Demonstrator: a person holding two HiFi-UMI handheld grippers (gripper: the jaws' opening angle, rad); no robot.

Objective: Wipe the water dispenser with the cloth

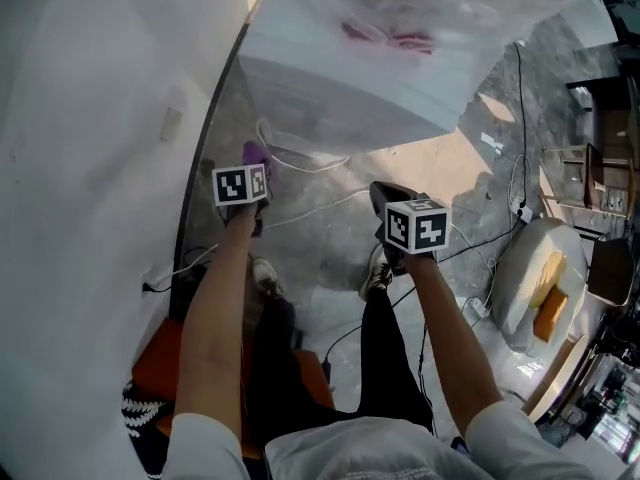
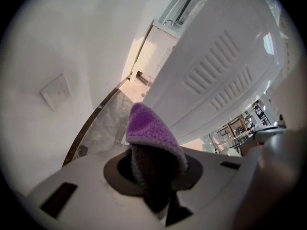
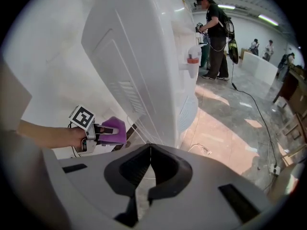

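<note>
The white water dispenser [image 1: 350, 68] stands ahead of me, close to the wall. Its vented side panel [image 2: 225, 75] fills the left gripper view. In the right gripper view the water dispenser [image 3: 144, 56] shows a red tap [image 3: 193, 59] on its front. My left gripper [image 1: 252, 168] is shut on a purple cloth [image 2: 151, 133], held up a short way from the dispenser's side. The right gripper view shows that cloth [image 3: 114, 130] beside the panel, apart from it. My right gripper [image 3: 150, 150] is shut with nothing in it and hangs lower right of the left gripper, jaws [image 1: 380, 196] toward the dispenser.
A white wall [image 1: 90, 118] with a switch plate [image 2: 56, 91] runs along the left. Cables [image 1: 300, 163] and a power strip [image 1: 521, 211] lie on the marble floor. A white unit [image 1: 515, 288] holding orange items is at the right. A person [image 3: 216, 32] stands beyond the dispenser.
</note>
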